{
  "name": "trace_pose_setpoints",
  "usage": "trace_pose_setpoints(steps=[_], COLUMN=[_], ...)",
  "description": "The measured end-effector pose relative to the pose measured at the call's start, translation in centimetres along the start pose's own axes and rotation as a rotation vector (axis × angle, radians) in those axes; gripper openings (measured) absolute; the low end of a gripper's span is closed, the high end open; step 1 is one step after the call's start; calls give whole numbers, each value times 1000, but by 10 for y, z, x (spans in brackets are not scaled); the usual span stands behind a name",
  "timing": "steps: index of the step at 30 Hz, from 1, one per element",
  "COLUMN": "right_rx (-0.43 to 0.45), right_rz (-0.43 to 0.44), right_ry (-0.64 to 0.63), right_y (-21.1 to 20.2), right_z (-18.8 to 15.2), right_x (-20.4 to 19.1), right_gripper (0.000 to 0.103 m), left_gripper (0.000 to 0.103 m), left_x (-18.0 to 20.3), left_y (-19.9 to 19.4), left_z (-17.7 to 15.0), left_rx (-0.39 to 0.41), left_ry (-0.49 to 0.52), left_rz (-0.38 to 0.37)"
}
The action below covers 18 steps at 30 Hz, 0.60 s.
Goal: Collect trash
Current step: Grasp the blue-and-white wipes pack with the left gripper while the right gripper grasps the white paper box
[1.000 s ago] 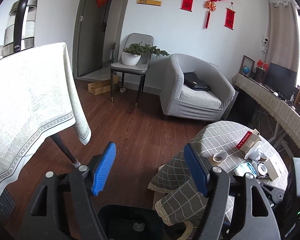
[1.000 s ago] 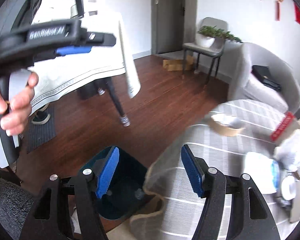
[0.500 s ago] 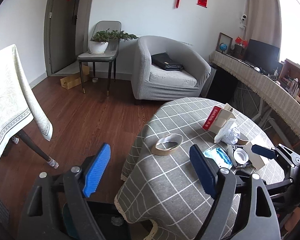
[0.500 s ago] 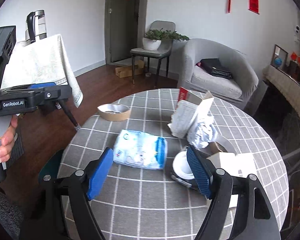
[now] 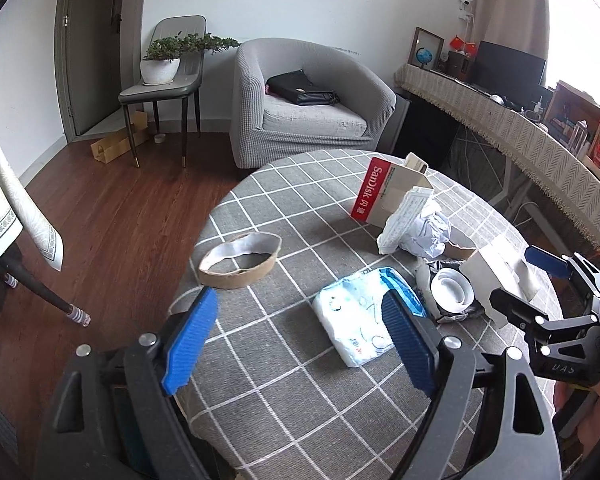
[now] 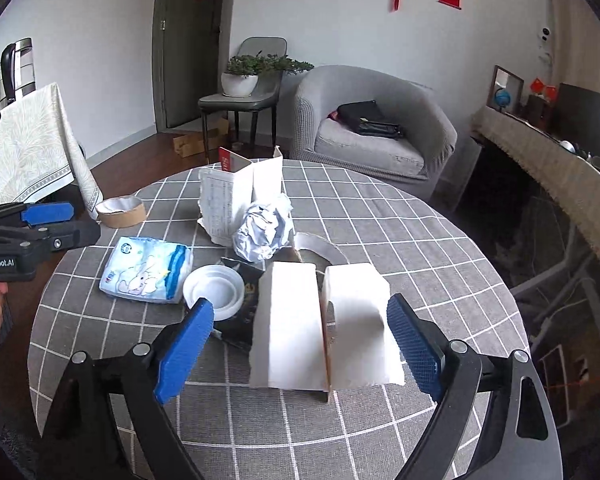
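Trash lies on a round table with a grey checked cloth: an empty tape roll, a blue-white tissue pack, a crumpled paper ball, a white lid, a torn white box and a red SanDisk box. My left gripper is open and empty, above the table just short of the tissue pack. My right gripper is open and empty, its fingers on either side of the torn white box.
A grey armchair with a black bag, and a chair with a potted plant, stand behind the table. A second table with a pale cloth is at the left. A long draped desk runs along the right.
Both grippers have swung from the dark bin on the floor up over the round table. The right one has closed in on the torn white box; the bin has left view.
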State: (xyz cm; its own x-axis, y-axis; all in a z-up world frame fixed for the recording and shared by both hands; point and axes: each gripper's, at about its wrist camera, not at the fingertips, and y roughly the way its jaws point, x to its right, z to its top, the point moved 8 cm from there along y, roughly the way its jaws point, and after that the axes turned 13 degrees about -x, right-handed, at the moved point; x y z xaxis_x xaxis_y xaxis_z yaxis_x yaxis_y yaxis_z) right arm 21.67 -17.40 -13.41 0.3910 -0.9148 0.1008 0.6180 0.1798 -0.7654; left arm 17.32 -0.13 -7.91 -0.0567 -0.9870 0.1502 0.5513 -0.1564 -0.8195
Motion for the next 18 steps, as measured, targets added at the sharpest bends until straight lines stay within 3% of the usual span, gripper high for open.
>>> trace_pose_setpoints(steps=[8, 10, 18], right_rx=[-64, -69, -76], right_rz=[56, 63, 128], right_ry=[50, 61, 73], right_y=[21, 21, 19], right_z=[-2, -3, -5], right_x=[14, 18, 19], right_gripper=[88, 79, 65], left_gripper=[89, 90, 90], left_x=[26, 32, 51], left_y=[22, 27, 42], left_z=[-5, -7, -8], left_rx=[-70, -85, -123], left_ry=[20, 28, 27], left_rz=[-14, -16, -17])
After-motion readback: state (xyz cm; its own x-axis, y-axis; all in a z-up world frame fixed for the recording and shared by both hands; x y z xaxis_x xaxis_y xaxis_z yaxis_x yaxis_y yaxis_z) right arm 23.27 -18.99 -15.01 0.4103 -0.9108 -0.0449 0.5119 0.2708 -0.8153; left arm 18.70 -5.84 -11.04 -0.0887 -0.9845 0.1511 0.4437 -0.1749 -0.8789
